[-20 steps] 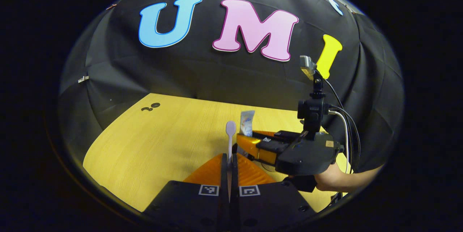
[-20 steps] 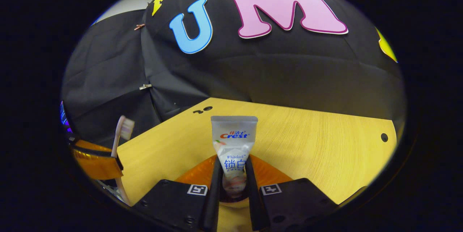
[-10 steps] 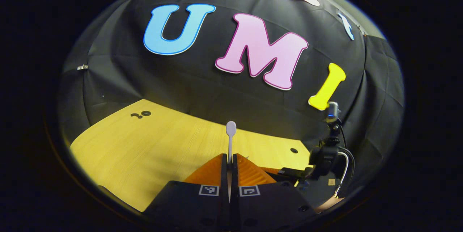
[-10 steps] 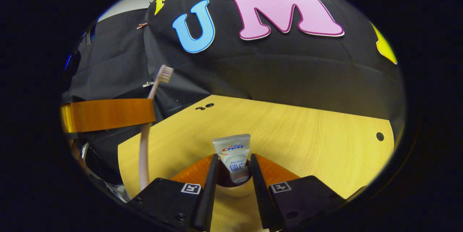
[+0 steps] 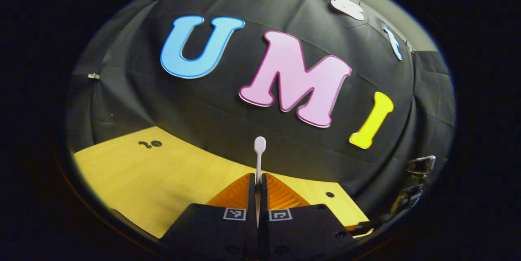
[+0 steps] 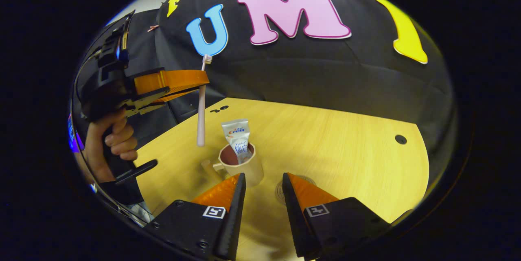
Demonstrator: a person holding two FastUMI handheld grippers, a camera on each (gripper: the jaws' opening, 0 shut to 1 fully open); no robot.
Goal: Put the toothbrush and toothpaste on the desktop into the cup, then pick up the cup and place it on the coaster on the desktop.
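Desktop (image 6: 333, 139) carries the cup (image 6: 241, 167), handle toward my left. Toothpaste (image 6: 238, 139) stands in it, crimped end up, leaning slightly. Coaster (image 6: 281, 191) lies flat just right of the cup, partly behind my right gripper (image 6: 262, 179), which is spread wide with nothing between its fingers, cup just ahead. My left gripper (image 5: 257, 179) is clamped on the toothbrush (image 6: 201, 106): long axis upright, head up, handle hanging above and left of the cup.

Dim booth, bright desk (image 6: 325, 139), prob. overhead light.
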